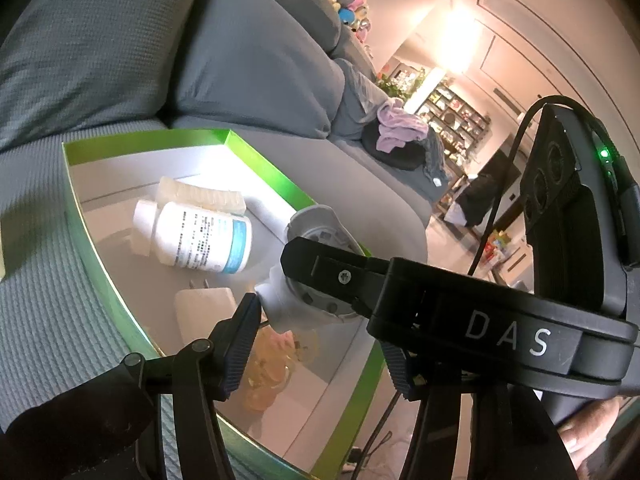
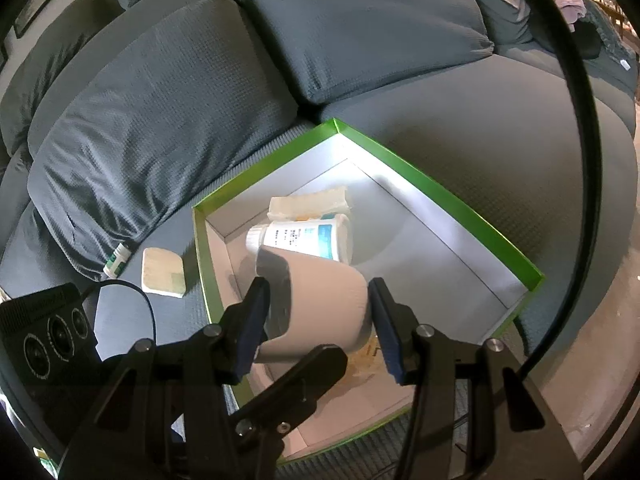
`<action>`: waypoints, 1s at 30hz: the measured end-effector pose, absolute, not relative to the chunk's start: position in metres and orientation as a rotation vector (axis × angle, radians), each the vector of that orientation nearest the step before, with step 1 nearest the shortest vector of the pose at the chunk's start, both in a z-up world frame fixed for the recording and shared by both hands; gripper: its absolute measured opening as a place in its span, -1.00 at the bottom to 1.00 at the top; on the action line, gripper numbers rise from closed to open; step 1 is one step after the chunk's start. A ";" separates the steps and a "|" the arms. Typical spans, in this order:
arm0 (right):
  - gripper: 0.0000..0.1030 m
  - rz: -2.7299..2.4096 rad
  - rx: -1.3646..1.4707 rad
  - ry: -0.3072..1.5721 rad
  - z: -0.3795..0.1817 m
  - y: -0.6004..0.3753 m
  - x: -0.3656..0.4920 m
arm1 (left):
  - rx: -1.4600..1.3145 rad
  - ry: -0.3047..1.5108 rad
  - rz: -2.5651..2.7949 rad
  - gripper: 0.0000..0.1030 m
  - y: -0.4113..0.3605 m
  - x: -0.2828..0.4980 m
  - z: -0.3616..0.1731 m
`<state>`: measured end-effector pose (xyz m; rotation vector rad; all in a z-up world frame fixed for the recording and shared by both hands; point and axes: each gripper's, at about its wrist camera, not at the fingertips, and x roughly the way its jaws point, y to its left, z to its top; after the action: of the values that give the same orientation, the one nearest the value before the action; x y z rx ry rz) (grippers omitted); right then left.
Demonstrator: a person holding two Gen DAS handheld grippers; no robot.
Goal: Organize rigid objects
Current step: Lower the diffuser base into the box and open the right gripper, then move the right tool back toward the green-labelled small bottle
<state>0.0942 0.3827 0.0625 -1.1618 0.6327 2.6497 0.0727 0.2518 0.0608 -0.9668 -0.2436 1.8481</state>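
Nearest in the right wrist view, the right gripper (image 2: 318, 322) pinches a grey curved device (image 2: 320, 304) between its blue pads, holding it over the near part of a green-rimmed box (image 2: 440, 184) that sits on the seat of a grey sofa (image 2: 160, 92). Seen from the left wrist, the same device (image 1: 316, 248) shows a white underside with a stubby nozzle, but what it is cannot be made out; the right gripper's black finger covers much of it. The left gripper (image 1: 320, 344) has one pad against that nozzle, while its other pad lies hidden under the right gripper's body, so its grip cannot be told. Below the device, on the box floor toward the near edge, lie a blurred yellowish transparent thing (image 1: 272, 372) and a white plug adapter (image 1: 204, 312). Farther in, near the middle, a white bottle (image 2: 304, 238) with a blue-banded label lies on its side, and behind it a pale ribbed block (image 2: 310, 204) rests toward the far corner. Outside the box, beside its left wall on the seat, lie a beige square pad (image 2: 163, 271) and a small green-and-white tube (image 2: 116, 260), half tucked under a cushion.
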 end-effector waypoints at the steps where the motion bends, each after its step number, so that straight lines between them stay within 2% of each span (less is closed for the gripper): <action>1: -0.02 2.649 -1.163 0.636 0.062 0.383 0.094 | -0.969 -0.245 1.849 0.13 0.252 0.073 0.061; 13: -0.02 2.584 -1.100 0.677 0.062 0.394 0.099 | -0.965 -0.185 1.932 0.13 0.236 0.075 0.071; 21: 0.26 2.628 -1.020 0.690 0.077 0.382 0.100 | -0.941 -0.093 2.128 0.13 0.195 0.078 0.086; 24: 0.33 2.669 -0.999 0.666 0.083 0.370 0.098 | -0.942 -0.064 2.184 0.30 0.177 0.077 0.089; 30: 0.48 2.757 -0.990 0.648 0.094 0.341 0.091 | -0.902 -0.047 2.313 0.35 0.132 0.078 0.101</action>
<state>0.0914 0.3408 0.0940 -0.9899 0.6483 2.7573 0.0784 0.1317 0.1006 -0.9024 -0.0471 2.3134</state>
